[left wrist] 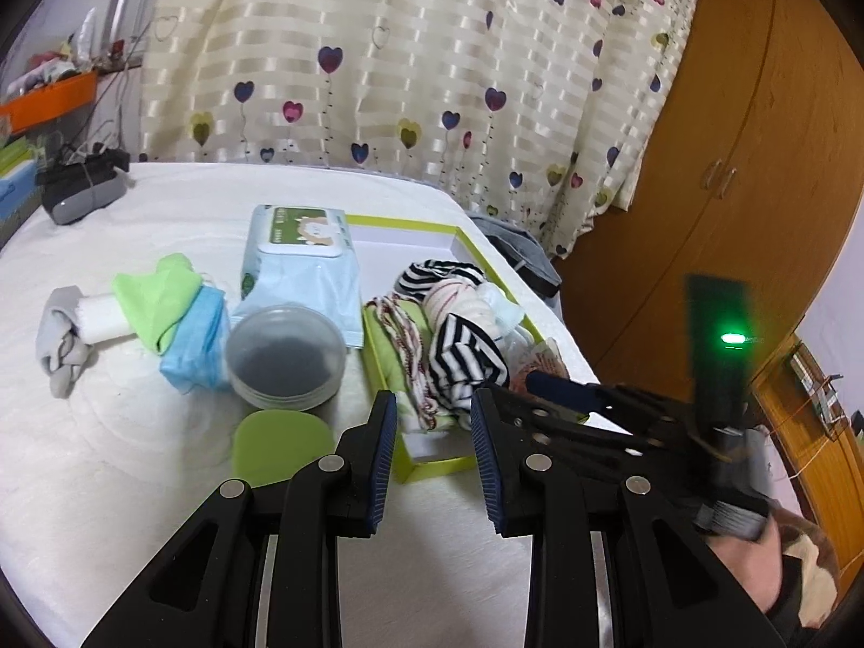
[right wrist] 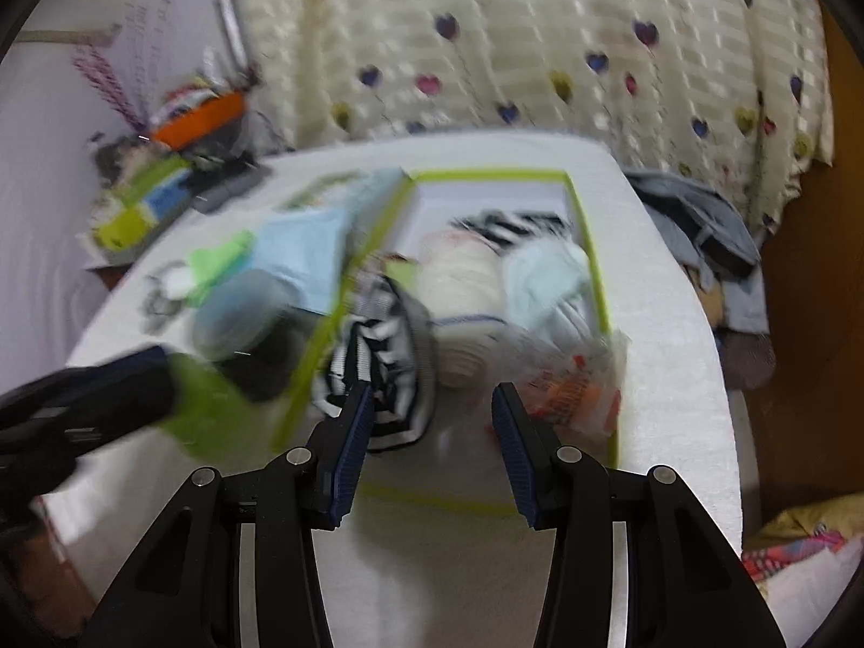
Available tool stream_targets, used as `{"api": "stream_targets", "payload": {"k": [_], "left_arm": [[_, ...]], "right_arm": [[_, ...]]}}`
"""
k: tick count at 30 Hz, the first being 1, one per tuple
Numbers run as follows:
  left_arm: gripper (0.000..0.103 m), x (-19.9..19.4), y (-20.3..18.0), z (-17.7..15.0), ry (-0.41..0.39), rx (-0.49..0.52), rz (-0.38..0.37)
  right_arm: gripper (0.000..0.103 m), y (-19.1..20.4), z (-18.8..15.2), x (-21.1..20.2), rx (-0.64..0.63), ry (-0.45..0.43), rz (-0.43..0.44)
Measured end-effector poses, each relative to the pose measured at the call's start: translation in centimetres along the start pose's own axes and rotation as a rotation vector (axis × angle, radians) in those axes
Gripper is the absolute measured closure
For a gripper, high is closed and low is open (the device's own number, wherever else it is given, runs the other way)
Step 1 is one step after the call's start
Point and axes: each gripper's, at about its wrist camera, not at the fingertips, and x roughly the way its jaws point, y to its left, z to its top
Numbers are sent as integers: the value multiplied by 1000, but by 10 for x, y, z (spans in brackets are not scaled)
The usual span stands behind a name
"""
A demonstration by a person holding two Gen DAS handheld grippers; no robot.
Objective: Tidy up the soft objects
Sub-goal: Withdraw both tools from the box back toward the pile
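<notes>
Here the black-and-white striped cloth (left wrist: 467,359) lies lengthwise along the green-rimmed box (left wrist: 432,467).

Both claws point forward and downward, empty: the left claw (left wrist: 432,432) with jaws partly apart, the right claw (right wrist: 432,421) spread wider

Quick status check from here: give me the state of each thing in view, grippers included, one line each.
left gripper: open, nothing between its pads.
right gripper: open, empty, over the box's near end.
green-edged box: lidless, partly filled with rolled cloths.
striped sock: rolled, inside the box.
wipes pack: flap closed, lying flat beside the box.
round container: lid on, resting against the wipes pack.
grey sock: bunched, outside the box.
green cloth: folded, outside the box.
</notes>
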Motion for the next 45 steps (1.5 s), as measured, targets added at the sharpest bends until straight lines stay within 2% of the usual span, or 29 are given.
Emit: {"api": "stream_targets", "payload": {"k": [3,15,23,33,45], "left_arm": [[76,-3,5,1,-8,-9,3],[76,-6,24,4,-12,-41,30],[76,-8,27,3,-13,-48,38],[76,-33,25,-5,-48,-33,43],[76,-55,29,-12,-84,-32,72]], "right_arm": [[56,-9,3,14,26,28,3],[56,-12,39,41,21,11,18],[56,4,28,3,-18,-34,2],[56,27,18,-51,-57,-119,-16],[56,52,10,-79,-97,-166,16]]}}
